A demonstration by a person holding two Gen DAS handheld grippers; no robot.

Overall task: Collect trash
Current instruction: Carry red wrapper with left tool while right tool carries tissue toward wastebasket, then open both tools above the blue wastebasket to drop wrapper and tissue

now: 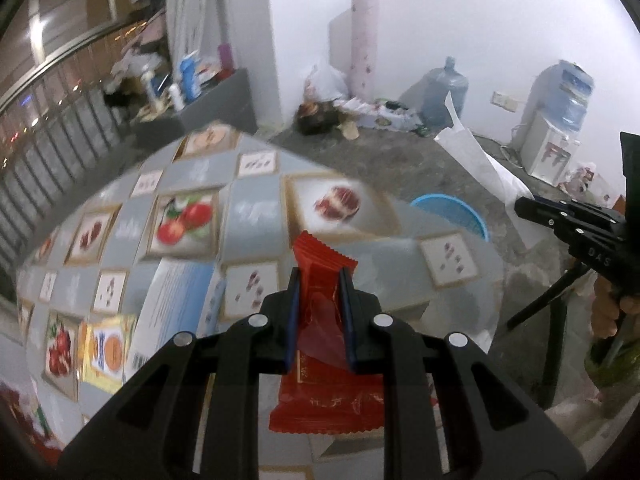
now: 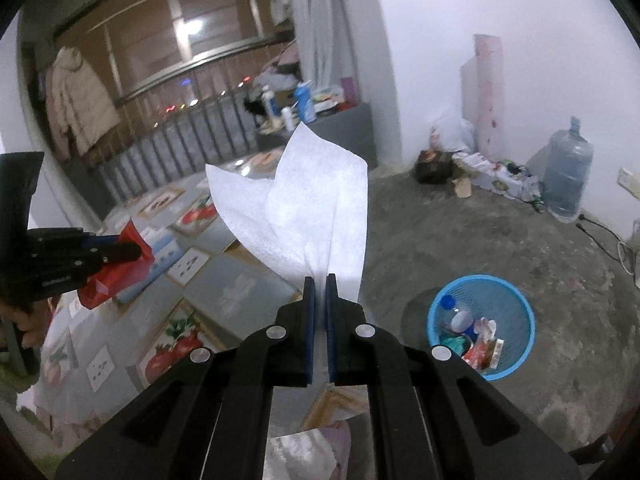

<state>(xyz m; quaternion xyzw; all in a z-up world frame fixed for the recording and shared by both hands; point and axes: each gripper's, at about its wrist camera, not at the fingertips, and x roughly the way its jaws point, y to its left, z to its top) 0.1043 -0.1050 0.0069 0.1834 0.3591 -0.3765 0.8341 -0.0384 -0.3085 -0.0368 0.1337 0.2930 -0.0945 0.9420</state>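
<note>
Left gripper (image 1: 320, 280) clamps the wrapper (image 1: 320, 280); right gripper (image 2: 320, 286) clamps the tissue (image 2: 296, 208). Carry both over the bin (image 2: 516, 300), then release above its opening.

A table under a fruit-print cloth (image 1: 256, 204) fills the foreground — beyond it, on bare concrete by the white wall, stand a water jug (image 2: 567, 174) and a pink roll (image 1: 364, 44).

We see bare concrete floor (image 2: 500, 240) all around the blue basket (image 2: 516, 300), its mouth open from above. The table (image 2: 240, 284) edge lies just left of it; a water jug (image 2: 568, 168) stands far right.
</note>
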